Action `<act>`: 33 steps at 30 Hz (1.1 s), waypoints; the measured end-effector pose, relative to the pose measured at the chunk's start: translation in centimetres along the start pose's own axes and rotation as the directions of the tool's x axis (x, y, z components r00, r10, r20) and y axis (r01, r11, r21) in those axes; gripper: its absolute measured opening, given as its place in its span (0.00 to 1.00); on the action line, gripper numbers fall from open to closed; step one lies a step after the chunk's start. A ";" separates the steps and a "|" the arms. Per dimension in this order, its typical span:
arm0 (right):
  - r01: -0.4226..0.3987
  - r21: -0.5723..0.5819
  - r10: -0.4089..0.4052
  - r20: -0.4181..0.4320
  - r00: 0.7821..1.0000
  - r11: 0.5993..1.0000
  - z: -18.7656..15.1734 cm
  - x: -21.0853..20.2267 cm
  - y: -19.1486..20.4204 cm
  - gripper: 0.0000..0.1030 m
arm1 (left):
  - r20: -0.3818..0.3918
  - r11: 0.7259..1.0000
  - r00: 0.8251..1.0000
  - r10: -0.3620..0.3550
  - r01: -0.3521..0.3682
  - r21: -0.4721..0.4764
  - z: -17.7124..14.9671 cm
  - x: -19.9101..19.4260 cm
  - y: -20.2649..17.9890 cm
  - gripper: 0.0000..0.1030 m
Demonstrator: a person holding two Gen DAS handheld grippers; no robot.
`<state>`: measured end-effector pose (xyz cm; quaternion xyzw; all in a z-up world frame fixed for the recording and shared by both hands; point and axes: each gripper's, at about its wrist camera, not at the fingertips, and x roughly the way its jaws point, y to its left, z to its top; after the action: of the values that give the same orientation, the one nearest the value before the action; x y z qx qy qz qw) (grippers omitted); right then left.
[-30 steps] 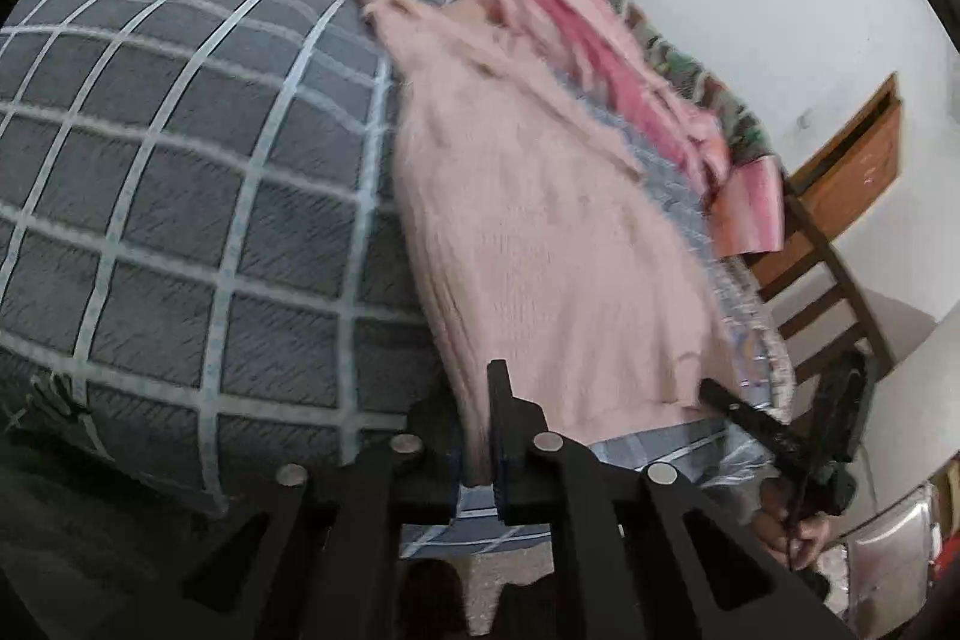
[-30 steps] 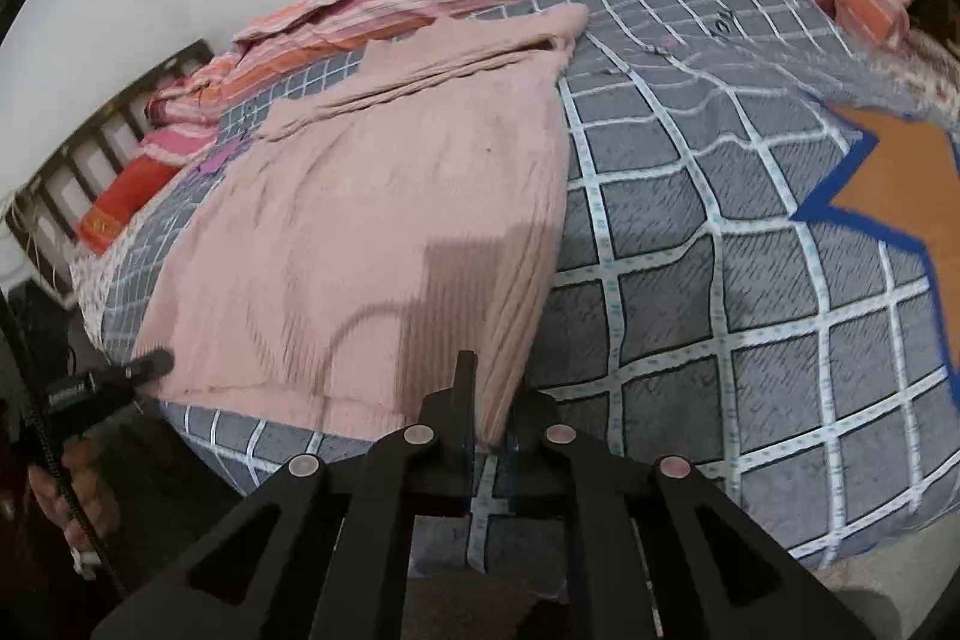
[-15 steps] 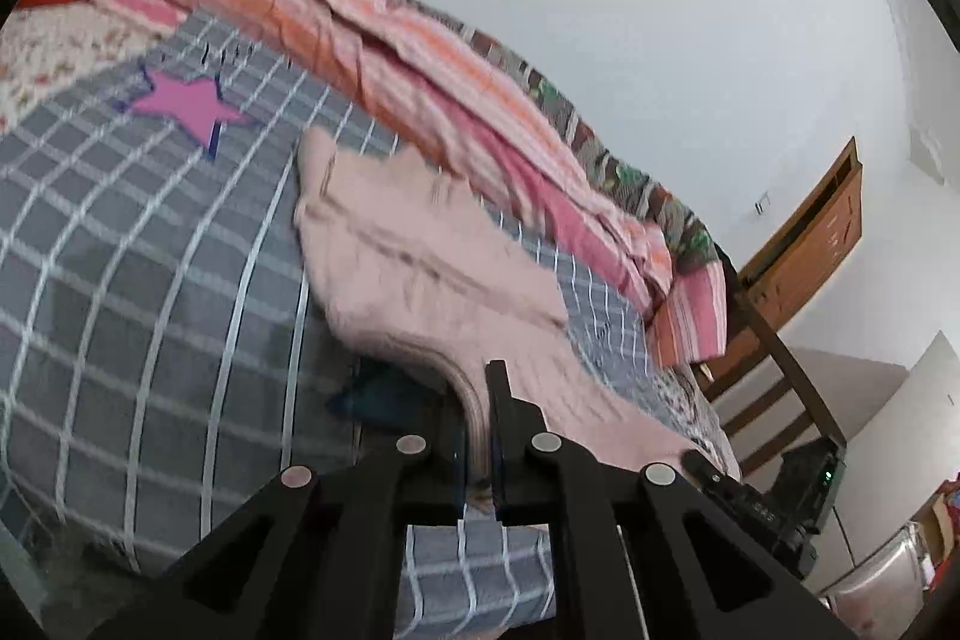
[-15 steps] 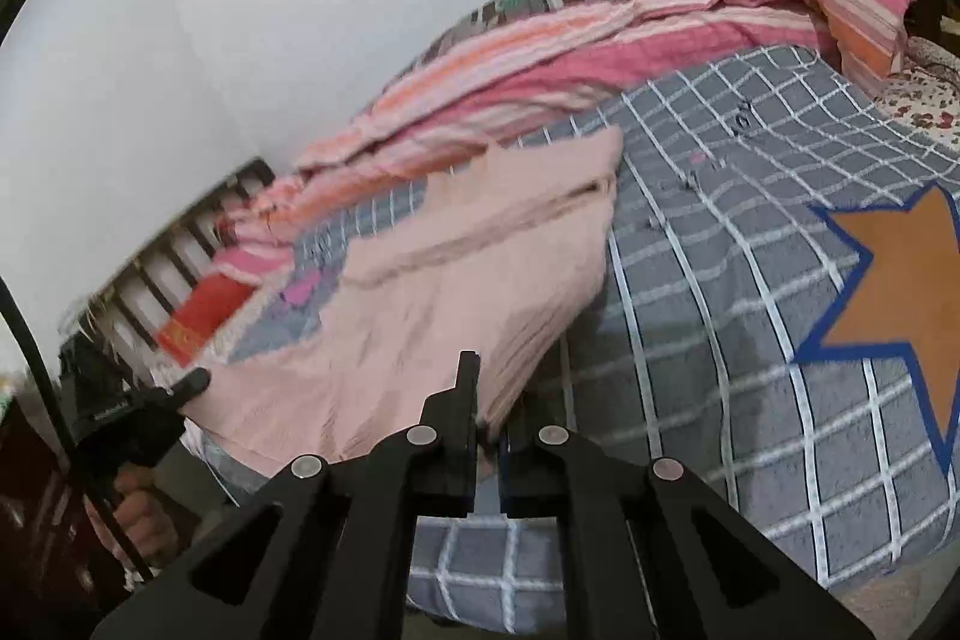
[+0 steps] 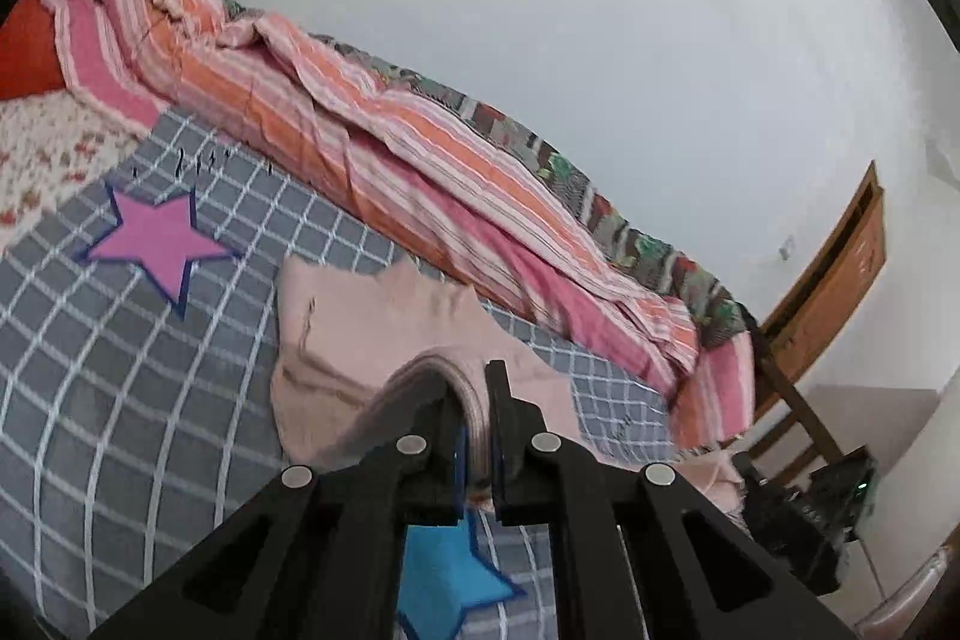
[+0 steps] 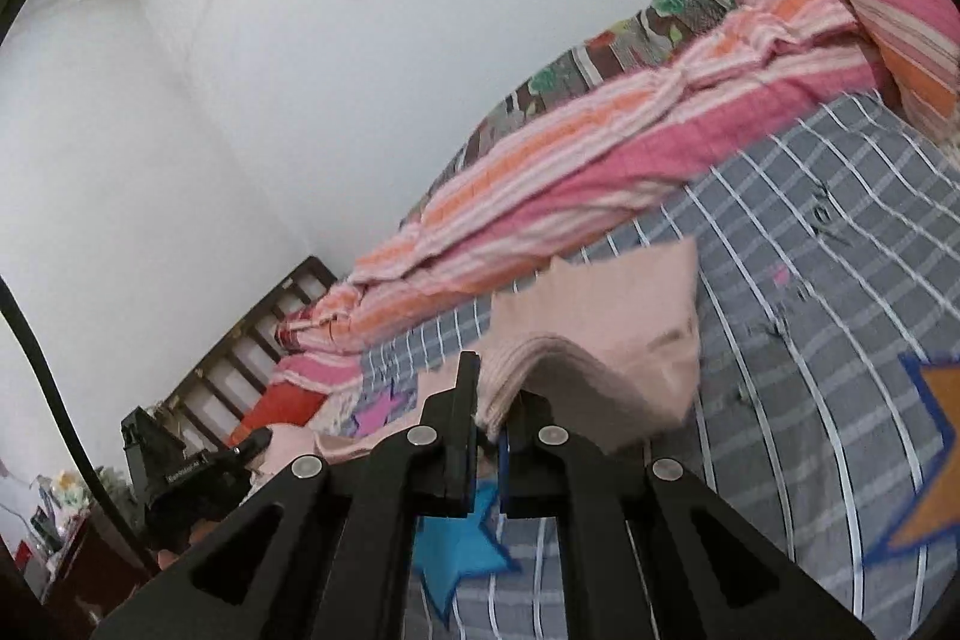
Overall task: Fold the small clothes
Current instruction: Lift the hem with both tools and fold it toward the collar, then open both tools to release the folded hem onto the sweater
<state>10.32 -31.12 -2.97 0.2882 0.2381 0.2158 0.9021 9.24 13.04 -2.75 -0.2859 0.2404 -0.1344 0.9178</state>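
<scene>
A pale pink knit sweater (image 5: 360, 334) lies on a grey checked bedspread (image 5: 90, 370). My left gripper (image 5: 474, 400) is shut on its ribbed hem and holds that edge lifted above the bed, curled over toward the far part of the garment. My right gripper (image 6: 495, 400) is shut on the other hem corner of the sweater (image 6: 618, 340), also lifted. The far part with the collar rests on the bed. Each gripper shows in the other's view, the right one (image 5: 798, 520) and the left one (image 6: 192, 478).
A striped pink and orange quilt (image 5: 420, 160) is bunched along the white wall. Star patches mark the bedspread: purple (image 5: 153, 238), blue (image 5: 444, 580), orange (image 6: 936, 460). A wooden bed frame (image 5: 840, 256) stands at the bed's end.
Both grippers have lifted the sweater's hem off the near edge of the bed and carried it up and forward over the garment. A blue star patch is uncovered beneath.
</scene>
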 end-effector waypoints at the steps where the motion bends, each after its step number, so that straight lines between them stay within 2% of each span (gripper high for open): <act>1: 0.006 0.005 -0.006 0.004 1.000 1.000 0.7 0.7 -0.1 0.04 | 0.004 1.000 1.000 0.017 -0.017 0.005 0.3 0.6 0.0 0.06; 6: 0.050 0.024 -0.049 -0.005 0.999 0.998 3.2 4.5 -0.7 0.04 | -0.009 0.996 0.996 0.084 -0.084 -0.028 2.3 4.7 0.6 0.06; 12: 0.100 0.049 -0.098 -0.031 0.995 0.994 5.5 9.8 -2.0 0.04 | -0.025 0.988 0.988 0.152 -0.152 0.002 4.0 9.8 0.8 0.06; 16: 0.137 0.062 -0.132 -0.068 0.989 0.989 6.4 13.5 -3.8 0.04 | -0.059 0.973 0.974 0.218 -0.222 -0.068 4.6 13.0 2.7 0.06; 22: 0.201 0.051 -0.192 -0.145 0.971 0.978 6.3 19.3 -6.4 0.04 | -0.105 0.956 0.962 0.250 -0.263 -0.133 5.1 17.8 5.4 0.06; 26: 0.263 0.030 -0.254 -0.183 0.950 0.964 6.1 22.6 -7.9 0.04 | -0.138 0.948 0.955 0.263 -0.282 -0.145 5.2 20.9 7.0 0.06; 31: 0.297 0.018 -0.287 -0.206 0.935 0.955 6.0 25.3 -9.2 0.04 | -0.166 0.950 0.951 0.262 -0.285 -0.131 5.1 23.2 8.0 0.06; 33: 0.313 -0.019 -0.310 -0.205 0.928 0.949 5.7 25.8 -9.2 0.06 | -0.174 0.957 0.955 0.241 -0.264 -0.121 5.1 23.5 8.2 0.07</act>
<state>36.27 -26.70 -12.43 0.2293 0.3742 0.0967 0.8933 32.75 12.88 -12.47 -0.3062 0.3555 -0.0205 0.8828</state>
